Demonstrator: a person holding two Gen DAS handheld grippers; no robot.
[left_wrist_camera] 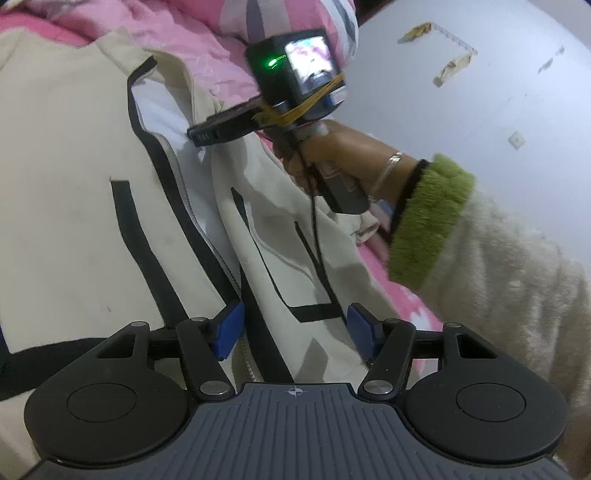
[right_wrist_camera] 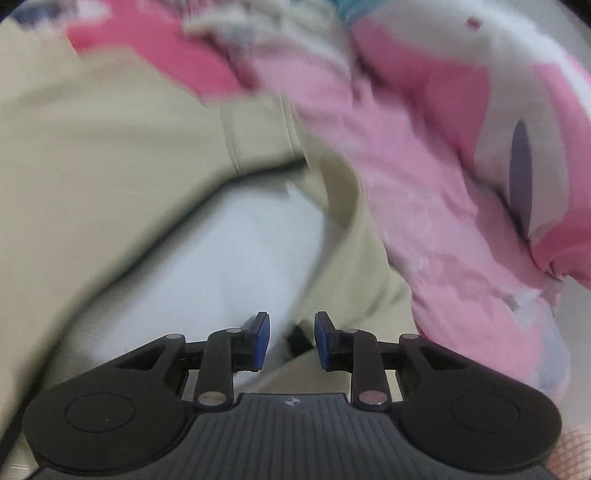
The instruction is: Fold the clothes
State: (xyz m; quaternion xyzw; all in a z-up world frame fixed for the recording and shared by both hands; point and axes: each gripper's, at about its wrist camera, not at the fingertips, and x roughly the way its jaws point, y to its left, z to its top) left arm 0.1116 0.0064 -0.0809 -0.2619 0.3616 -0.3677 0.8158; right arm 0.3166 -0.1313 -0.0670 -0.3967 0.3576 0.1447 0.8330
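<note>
A beige jacket [left_wrist_camera: 74, 206] with black trim, a zipper and white lining lies unzipped on pink bedding [left_wrist_camera: 207, 44]. My left gripper [left_wrist_camera: 295, 330] hovers open over the jacket's lower front, a blue pad on each side of the zipper's bottom end. The right gripper [left_wrist_camera: 201, 137], held by a hand [left_wrist_camera: 332, 147], reaches onto the front edge near the collar, where the panel rises in a ridge. The right wrist view is blurred. There the right gripper [right_wrist_camera: 291, 341] shows a narrow gap between its blue pads, just above the jacket [right_wrist_camera: 110, 155] edge and white lining [right_wrist_camera: 207, 258].
A fluffy cream sleeve [left_wrist_camera: 517, 280] with a green cuff crosses the right side of the left wrist view. Rumpled pink bedding [right_wrist_camera: 424, 166] lies right of the jacket. A pale wall [left_wrist_camera: 480, 110] with tape scraps stands behind. A striped cushion [left_wrist_camera: 295, 14] sits at the back.
</note>
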